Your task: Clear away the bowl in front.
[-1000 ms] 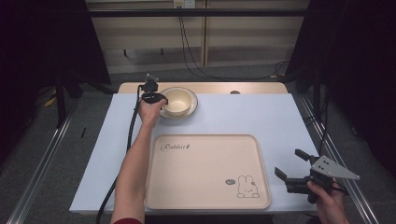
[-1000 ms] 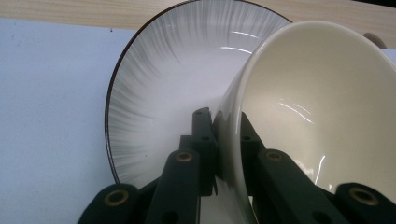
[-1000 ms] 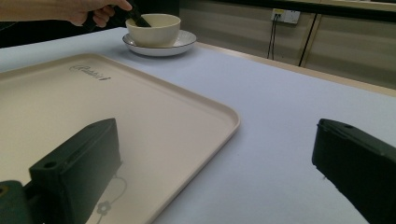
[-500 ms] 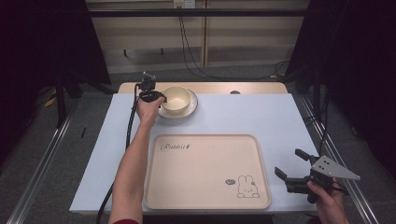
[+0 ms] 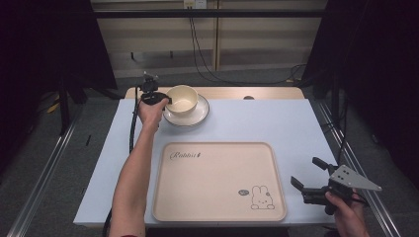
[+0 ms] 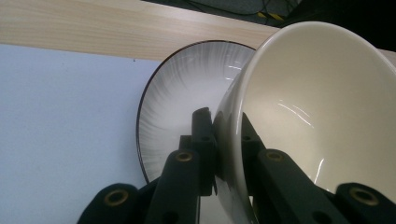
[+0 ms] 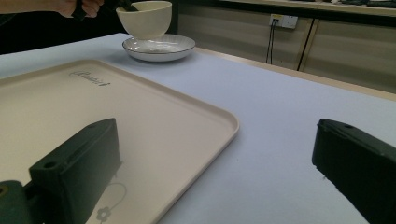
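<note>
While the left tool [image 5: 165, 100] pinches the smooth rim of the round cream bowl [image 5: 182, 98], tilted above the ribbed grey saucer [image 5: 197, 116] at the counter's far left, the right tool [image 5: 314, 180] gapes wide beside the rounded tray [image 5: 217, 182].

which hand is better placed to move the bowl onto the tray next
Left. The left gripper already clamps the bowl by its rim above the plate. The right gripper is open beside the tray.

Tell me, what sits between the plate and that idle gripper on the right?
The cream tray lies partly between the plate and right gripper; otherwise bare blue table, clearest in the high view.
</note>
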Tool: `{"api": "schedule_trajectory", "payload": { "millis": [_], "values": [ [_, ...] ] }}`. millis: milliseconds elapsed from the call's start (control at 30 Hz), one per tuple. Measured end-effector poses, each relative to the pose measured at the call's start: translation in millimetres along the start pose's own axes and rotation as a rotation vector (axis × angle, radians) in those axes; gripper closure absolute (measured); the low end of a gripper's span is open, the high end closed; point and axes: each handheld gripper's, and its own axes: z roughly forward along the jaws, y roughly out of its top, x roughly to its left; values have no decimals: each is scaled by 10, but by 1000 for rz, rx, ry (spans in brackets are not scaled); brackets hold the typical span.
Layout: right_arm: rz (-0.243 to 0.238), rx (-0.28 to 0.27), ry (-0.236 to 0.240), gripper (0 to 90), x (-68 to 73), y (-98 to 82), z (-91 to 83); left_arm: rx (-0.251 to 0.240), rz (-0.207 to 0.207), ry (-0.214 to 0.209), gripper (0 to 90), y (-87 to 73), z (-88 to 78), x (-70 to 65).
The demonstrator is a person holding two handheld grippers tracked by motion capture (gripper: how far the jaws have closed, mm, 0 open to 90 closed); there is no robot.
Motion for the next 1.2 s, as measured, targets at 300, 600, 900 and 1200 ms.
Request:
{"api": "schedule_trajectory", "payload": {
  "millis": [300,600,900,1200],
  "values": [
    [0,2,-3,8,-1,-1,-3,-3,21,-8,833,-9,-61,-28],
    [4,-4,-3,8,3,1,-3,-5,28,-23,833,-33,-146,-47],
    [3,-3,-6,8,4,2,-2,-13,63,-46,833,-53,-275,-89],
    [1,-8,-8,8,3,2,2,-4,84,-75,833,-89,-358,-130]
  ]
}}
